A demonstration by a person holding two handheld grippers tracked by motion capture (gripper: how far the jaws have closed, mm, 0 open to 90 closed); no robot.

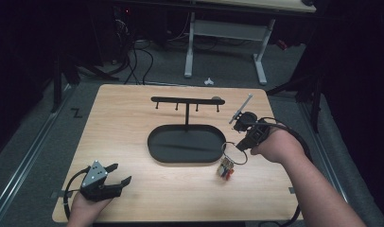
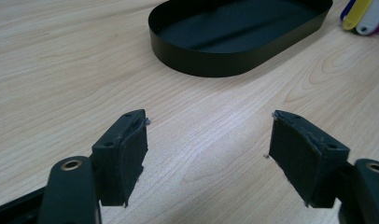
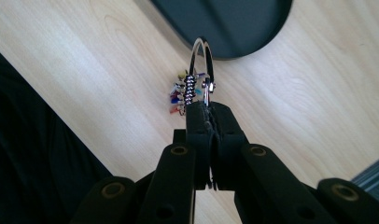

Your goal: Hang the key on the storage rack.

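We find the right gripper [image 1: 238, 147] at right of centre in the high view, its jaws closed on a metal key ring [image 3: 202, 65]. In the right gripper view the ring stands up from the pinched jaw tips near the centre of the frame, with a bunch of coloured tags [image 3: 179, 93] hanging off its left side. In the high view the tags [image 1: 225, 168] sit just below the ring and look to be resting on the wooden table [image 1: 133, 123], though we cannot confirm contact.

The left gripper [image 1: 120, 174] is at the lower left of the high view, jaws open and holding nothing; its pads [image 2: 124, 161] hover over bare table.

We judge the ring to be light, stiff and smooth, so liable to swivel or slip between the pads. The tags are loose and will swing when it is lifted. The best hold is across the ring wire itself, as now, and not on the tags.

The black oval tray [image 1: 154, 142] lies at centre, with a hook stand [image 1: 187, 100] rising from its far side.

Hard to make out: how many tags there are, whether any keys are among them, and how the ring's clasp closes. The tray is cut off at the top edge of both gripper views. The room beyond the table is dark
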